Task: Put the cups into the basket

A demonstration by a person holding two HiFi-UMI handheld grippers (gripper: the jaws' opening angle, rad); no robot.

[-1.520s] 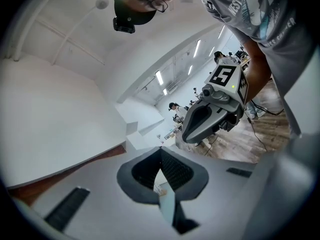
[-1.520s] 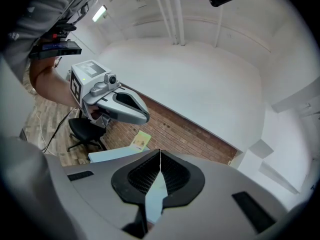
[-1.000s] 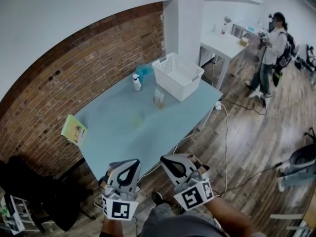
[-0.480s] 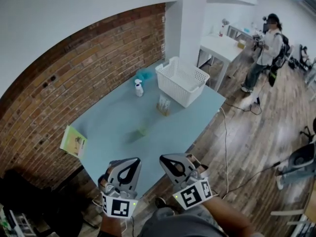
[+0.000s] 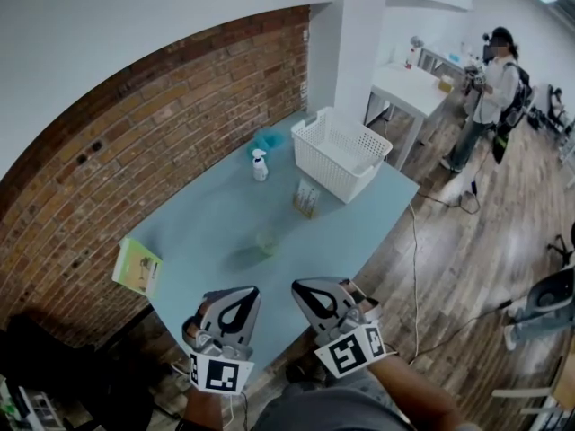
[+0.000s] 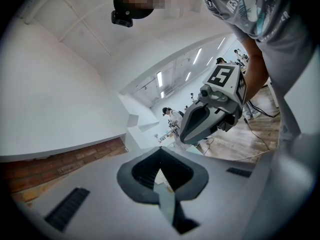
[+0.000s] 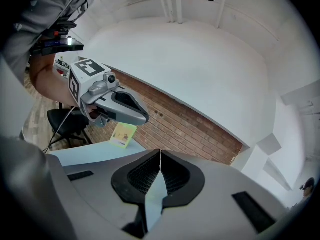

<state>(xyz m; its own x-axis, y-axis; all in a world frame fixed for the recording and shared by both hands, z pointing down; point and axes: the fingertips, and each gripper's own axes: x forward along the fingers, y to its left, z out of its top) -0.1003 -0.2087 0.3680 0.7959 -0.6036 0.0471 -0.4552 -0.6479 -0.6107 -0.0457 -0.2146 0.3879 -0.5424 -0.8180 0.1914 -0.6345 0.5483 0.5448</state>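
Cups (image 5: 305, 197) stood on the table (image 5: 207, 214) just beside the basket (image 5: 334, 174); another, perhaps, nearer you. Your left gripper (image 5: 235, 300) and right gripper (image 5: 311, 294) hung clenched, empty, well short. Nothing grasped; next you'd need to reach in and open.

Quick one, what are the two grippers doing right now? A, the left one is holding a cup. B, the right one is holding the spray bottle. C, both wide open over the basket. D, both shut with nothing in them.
D: the left gripper and the right gripper each have their jaws together with nothing between them, while the cups stand out on the table beside the basket.
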